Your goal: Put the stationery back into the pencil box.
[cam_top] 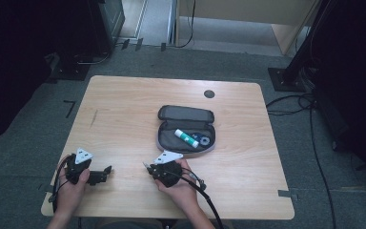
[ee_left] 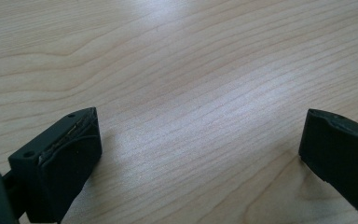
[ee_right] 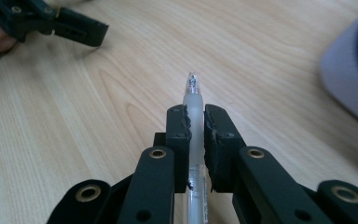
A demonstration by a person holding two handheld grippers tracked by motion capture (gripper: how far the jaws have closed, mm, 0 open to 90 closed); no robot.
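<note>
A clear pen (ee_right: 195, 116) is pinched between the two black jaws of the right gripper (ee_right: 195, 122). The jaws squeeze it from both sides. The pen points straight out ahead, along the jaws. Its frosted front part and its small tip stick out past them. The rest of the pen runs back under the gripper body. In the right gripper view the tip looks a little above the wooden worktop (ee_right: 98, 116), but it is hard to tell for sure.

In the high view the right gripper (cam_top: 148, 168) is in the person's right hand (cam_top: 178, 183), near the front edge of the worktop (cam_top: 124, 105), about in the middle. A black cable runs back from it toward the person.

Just behind that gripper lies a grey pencil case (cam_top: 187, 128). It is unzipped and open flat. Inside it are a white glue stick (cam_top: 186, 138) with a green band and a small dark round thing (cam_top: 204, 140) that is too small to name. In the right gripper view the edge of the pencil case (ee_right: 349, 79) shows on the right.

The left gripper (cam_top: 106, 172) is well off to the left, in the left hand (cam_top: 71, 188), low over the worktop. Its jaws stand wide apart with nothing in them, and bare wood (ee_left: 191, 93) lies between them.

A small dark round spot (cam_top: 209, 94) is near the far edge of the worktop.
</note>
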